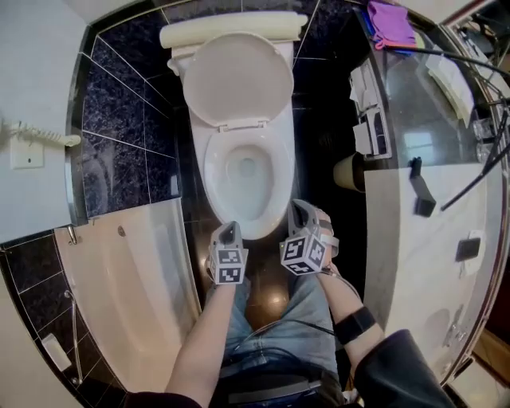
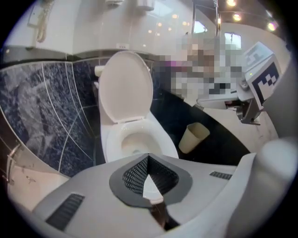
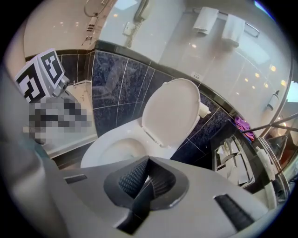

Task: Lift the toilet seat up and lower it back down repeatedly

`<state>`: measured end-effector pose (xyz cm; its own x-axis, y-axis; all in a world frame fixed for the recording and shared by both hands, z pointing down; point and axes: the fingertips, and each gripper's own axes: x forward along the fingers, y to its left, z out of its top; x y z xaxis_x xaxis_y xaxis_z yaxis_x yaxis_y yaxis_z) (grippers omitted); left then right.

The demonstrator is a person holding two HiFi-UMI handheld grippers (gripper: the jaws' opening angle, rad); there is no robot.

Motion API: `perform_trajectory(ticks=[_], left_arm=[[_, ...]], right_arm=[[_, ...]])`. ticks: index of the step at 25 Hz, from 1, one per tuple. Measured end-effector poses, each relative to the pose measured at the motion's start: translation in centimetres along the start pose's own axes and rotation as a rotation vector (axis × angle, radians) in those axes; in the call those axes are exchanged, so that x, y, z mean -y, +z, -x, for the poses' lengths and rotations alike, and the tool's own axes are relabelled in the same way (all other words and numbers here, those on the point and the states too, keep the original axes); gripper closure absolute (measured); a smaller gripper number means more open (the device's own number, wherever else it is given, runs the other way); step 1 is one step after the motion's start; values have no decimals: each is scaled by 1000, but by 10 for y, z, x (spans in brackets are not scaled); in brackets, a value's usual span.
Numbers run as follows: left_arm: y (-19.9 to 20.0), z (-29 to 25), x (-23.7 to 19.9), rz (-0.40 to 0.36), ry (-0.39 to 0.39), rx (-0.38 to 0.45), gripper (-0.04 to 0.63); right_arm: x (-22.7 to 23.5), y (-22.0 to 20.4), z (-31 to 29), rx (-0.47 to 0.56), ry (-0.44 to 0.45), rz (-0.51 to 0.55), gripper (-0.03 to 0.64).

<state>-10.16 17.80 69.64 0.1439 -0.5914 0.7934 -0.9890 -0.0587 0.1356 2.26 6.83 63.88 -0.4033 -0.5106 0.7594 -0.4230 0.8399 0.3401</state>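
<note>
The white toilet [image 1: 209, 171] stands against the dark tiled wall. Its raised seat flap [image 1: 237, 78] [image 2: 125, 86] [image 3: 170, 111] leans upright on the tank, leaving the bowl [image 2: 135, 142] uncovered. Whether seat and lid are up together I cannot tell. Just in front of the bowl's near rim, my left gripper [image 1: 229, 231] [image 2: 148, 155] is shut with nothing between its fingers. Beside it, slightly farther forward, my right gripper [image 1: 301, 209] [image 3: 149, 160] is also shut and holds nothing. Neither gripper touches the toilet.
A bathtub [image 1: 135, 271] runs along the left. A pale counter [image 1: 414, 239] with a glass top fills the right. A beige bin [image 1: 348, 171] [image 2: 193, 137] stands between the counter and the toilet. A purple cloth [image 1: 390, 22] lies at the far right, and a wall phone [image 1: 28, 143] hangs on the left.
</note>
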Motion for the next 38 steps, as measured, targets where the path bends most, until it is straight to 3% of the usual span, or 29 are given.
perform_trajectory(ticks=[9,17,24,38], left_arm=[[173,128,-3,-88,10,195,598],[262,211,-17,-71,80,345,598],[290,248,-16,-32,80,414,598],[298,254,-10,-58,81,432,598]], right_arm=[[80,89,96,126,-15,-197,597],[138,139,153,211,6,-308,597],[164,168,188,256,-10,-333,597],[156,151,185,241,0,-357,597]])
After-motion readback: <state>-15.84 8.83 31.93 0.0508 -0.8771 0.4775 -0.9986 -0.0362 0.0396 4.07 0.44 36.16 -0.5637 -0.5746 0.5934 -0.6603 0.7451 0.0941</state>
